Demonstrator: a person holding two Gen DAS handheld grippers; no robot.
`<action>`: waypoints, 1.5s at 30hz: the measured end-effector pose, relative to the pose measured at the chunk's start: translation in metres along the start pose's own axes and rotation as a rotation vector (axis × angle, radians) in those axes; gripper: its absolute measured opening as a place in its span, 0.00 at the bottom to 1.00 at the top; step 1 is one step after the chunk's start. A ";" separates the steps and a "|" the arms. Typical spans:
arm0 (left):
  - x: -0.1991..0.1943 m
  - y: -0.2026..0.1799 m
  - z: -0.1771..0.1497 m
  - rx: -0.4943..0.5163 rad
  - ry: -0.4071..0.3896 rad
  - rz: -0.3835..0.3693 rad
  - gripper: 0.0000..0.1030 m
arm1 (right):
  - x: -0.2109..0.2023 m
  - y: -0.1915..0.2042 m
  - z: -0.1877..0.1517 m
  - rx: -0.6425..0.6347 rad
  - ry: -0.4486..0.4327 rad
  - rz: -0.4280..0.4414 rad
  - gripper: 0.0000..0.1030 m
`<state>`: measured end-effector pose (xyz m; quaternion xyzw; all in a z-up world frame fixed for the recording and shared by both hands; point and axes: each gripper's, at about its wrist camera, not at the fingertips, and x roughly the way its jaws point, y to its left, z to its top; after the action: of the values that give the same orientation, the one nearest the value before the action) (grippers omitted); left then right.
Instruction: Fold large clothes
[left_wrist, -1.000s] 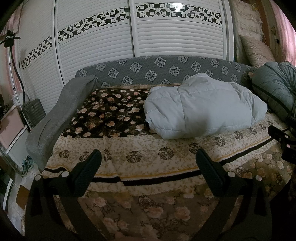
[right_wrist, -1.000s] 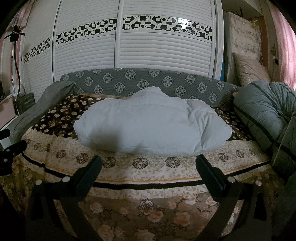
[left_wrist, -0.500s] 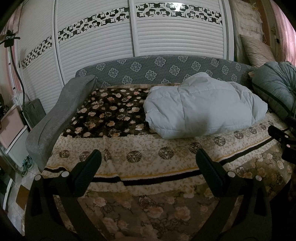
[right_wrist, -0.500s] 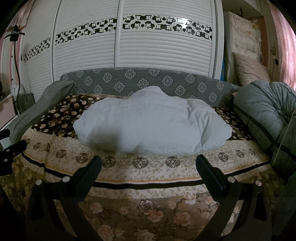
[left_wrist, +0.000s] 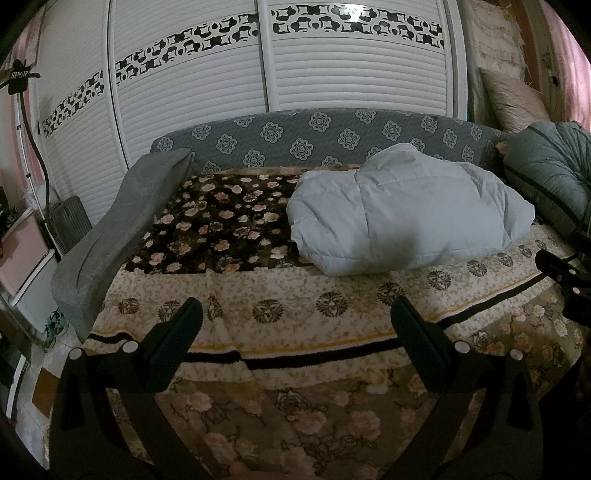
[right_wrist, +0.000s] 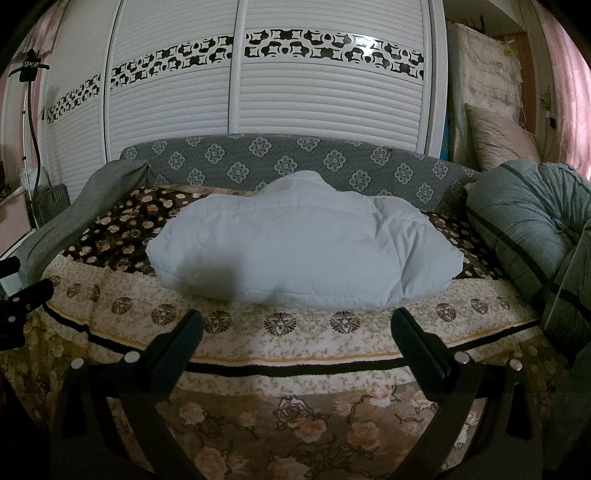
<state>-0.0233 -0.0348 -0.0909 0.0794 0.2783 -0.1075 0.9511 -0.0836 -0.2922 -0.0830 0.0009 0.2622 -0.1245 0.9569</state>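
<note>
A puffy pale blue-white padded jacket (left_wrist: 402, 214) lies folded into a bundle on the floral bed cover (left_wrist: 295, 306), right of centre in the left wrist view and centred in the right wrist view (right_wrist: 303, 251). My left gripper (left_wrist: 295, 314) is open and empty, held off the near edge of the bed, well short of the jacket. My right gripper (right_wrist: 295, 325) is open and empty too, just in front of the jacket's near edge. The right gripper shows at the right edge of the left wrist view (left_wrist: 561, 269); the left gripper shows at the left edge of the right wrist view (right_wrist: 26, 299).
A grey cushion (left_wrist: 118, 229) lies along the bed's left side. A grey patterned headboard (left_wrist: 317, 136) and white louvred wardrobe doors (left_wrist: 229, 74) stand behind. A rolled grey-green quilt (right_wrist: 528, 229) and a beige pillow (right_wrist: 495, 136) sit at the right.
</note>
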 end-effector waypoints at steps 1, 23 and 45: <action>0.000 0.000 0.000 0.000 0.000 0.000 0.97 | 0.000 0.000 0.000 0.000 0.000 0.000 0.98; 0.000 0.000 0.000 0.001 -0.001 0.000 0.97 | 0.000 0.001 0.000 -0.004 0.001 0.002 0.98; 0.003 0.005 0.002 -0.035 0.023 0.006 0.97 | 0.000 0.001 -0.001 -0.004 0.002 0.002 0.98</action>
<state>-0.0183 -0.0307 -0.0905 0.0650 0.2907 -0.0989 0.9495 -0.0841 -0.2910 -0.0838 -0.0004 0.2633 -0.1230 0.9568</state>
